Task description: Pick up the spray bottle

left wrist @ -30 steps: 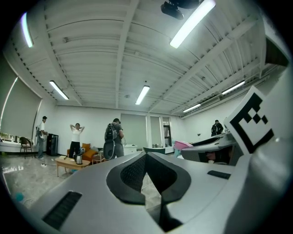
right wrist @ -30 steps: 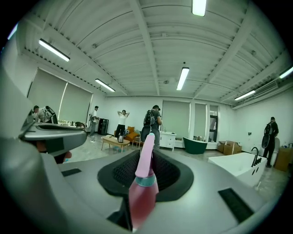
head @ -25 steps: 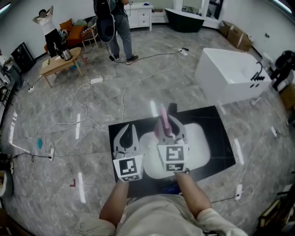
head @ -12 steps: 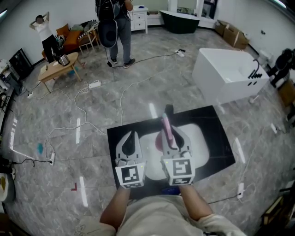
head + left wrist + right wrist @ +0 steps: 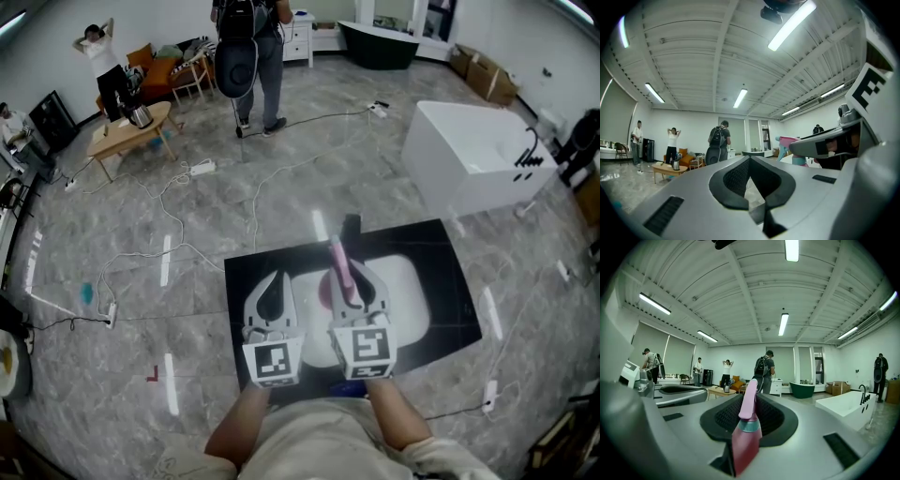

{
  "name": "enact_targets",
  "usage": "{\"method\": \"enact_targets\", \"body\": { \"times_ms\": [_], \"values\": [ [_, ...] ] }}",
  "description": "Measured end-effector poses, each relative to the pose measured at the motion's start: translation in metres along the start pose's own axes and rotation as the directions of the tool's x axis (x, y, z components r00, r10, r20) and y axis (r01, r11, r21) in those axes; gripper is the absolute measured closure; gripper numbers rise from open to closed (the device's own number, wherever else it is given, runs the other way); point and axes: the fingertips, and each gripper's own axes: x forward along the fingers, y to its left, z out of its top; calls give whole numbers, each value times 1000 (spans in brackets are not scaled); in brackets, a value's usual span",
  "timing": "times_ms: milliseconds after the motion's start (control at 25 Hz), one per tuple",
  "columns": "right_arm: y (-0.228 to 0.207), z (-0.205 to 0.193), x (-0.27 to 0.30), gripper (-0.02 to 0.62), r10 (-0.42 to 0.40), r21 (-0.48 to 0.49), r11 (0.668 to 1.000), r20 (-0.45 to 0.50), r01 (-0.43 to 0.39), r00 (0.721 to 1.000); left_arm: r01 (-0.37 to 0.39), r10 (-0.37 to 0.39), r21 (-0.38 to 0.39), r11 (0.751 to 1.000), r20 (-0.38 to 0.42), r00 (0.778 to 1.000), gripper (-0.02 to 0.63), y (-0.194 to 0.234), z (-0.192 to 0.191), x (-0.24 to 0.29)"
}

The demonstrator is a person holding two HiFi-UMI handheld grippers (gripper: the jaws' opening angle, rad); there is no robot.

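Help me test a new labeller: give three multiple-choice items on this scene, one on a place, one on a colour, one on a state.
1. Where is the bottle?
A. on the floor
B. in the right claw
C. on the wooden table
2. What colour is the bottle?
A. pink
B. blue
C. green
3. How is the left claw?
A. wide open
B. shut on a cup
C. shut, empty
Answers: B, the right gripper view shows its jaws clamping the bottle; A, its body and nozzle are pink; C, the left gripper view shows its tips meeting with nothing between.
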Motion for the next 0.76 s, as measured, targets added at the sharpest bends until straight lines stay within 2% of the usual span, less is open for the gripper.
{"method": "enact_targets", "body": {
  "times_ms": [760],
  "values": [
    [-7, -11, 8, 505, 16, 11, 1000, 5, -16, 1000, -51, 51, -2, 999, -8, 999, 604, 4, -2, -2]
  ]
}}
